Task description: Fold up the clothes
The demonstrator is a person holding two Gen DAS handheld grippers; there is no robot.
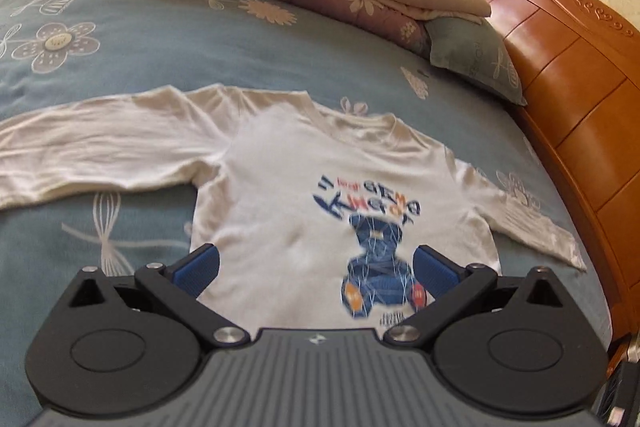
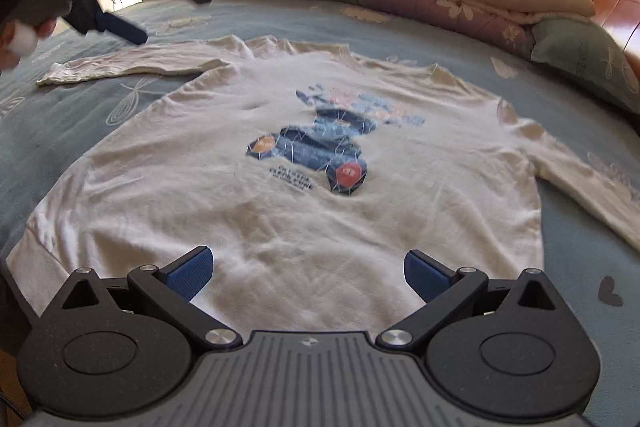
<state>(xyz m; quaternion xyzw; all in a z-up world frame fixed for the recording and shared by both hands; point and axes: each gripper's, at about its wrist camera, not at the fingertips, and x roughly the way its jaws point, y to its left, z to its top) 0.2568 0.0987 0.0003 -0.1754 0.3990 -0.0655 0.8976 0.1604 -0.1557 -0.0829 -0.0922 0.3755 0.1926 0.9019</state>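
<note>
Shirt (image 2: 320, 211) — beyond spread fingers (image 2: 188, 273)

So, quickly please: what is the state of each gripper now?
Left gripper: open, holding nothing, over the white long-sleeved printed shirt.
Right gripper: open, holding nothing.

Both wrist views look down along the bed, sharing the white shirt (image 1: 304, 163) (image 2: 304, 195).

Printed lettering seen on chest of white shirt (image 1: 304, 163), above and below blue bear graphic (image 1: 378, 267); blurred and inverted in left wrist view, possibly "GENU…" in part. Small text lines under graphic in right wrist view not legible. No other text noted.
</note>
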